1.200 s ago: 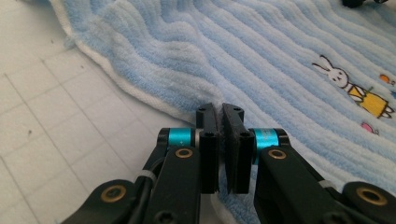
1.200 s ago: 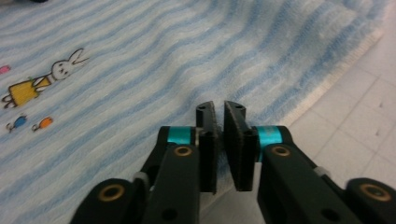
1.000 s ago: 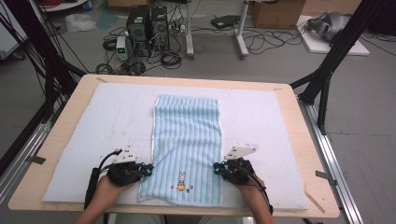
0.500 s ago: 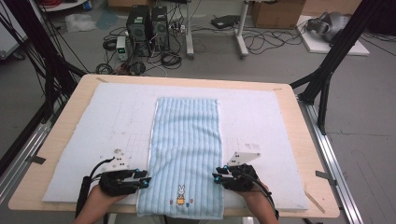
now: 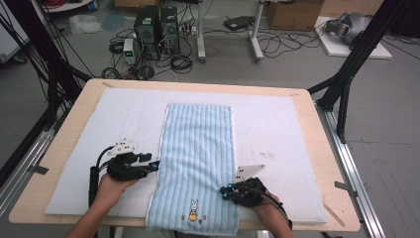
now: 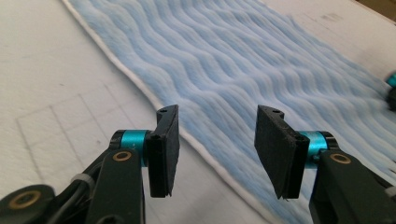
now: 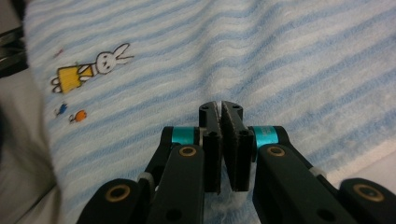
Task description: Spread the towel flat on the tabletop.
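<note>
Blue towel point(image 5: 198, 158) lies flat mid-table. Left gripper point(image 6: 217, 140) jaws have just been opening, empty; right gripper point(image 7: 221, 135) jaws pinch the towel's edge.

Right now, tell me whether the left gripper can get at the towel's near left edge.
Probably yes: the left gripper is open, its jaws just widened, right over the towel's white hem with nothing between.

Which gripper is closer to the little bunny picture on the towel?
The right gripper. It sits at the towel's right edge, level with the bunny picture near the bottom end. The left gripper is at the towel's left edge, farther up from the bunny.
</note>
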`<action>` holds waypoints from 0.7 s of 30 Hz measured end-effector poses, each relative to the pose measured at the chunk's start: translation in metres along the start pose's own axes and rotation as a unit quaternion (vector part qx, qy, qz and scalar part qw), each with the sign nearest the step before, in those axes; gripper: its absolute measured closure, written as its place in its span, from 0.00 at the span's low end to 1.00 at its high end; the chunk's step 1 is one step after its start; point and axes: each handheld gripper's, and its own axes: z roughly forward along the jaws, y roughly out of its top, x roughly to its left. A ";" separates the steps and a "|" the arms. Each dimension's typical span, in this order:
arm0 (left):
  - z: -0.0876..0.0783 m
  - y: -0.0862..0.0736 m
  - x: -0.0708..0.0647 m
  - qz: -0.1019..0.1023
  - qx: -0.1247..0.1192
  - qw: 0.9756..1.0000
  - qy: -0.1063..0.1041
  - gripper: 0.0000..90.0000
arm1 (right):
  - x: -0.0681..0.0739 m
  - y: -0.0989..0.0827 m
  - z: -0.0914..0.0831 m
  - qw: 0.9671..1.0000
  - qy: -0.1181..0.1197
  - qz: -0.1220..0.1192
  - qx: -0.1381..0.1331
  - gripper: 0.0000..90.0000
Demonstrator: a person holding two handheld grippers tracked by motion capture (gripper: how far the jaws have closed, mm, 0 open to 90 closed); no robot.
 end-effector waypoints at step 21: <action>0.053 0.031 0.038 -0.039 -0.004 0.998 0.050 0.54 | -0.088 0.033 -0.007 0.955 -0.245 0.140 -0.092 0.69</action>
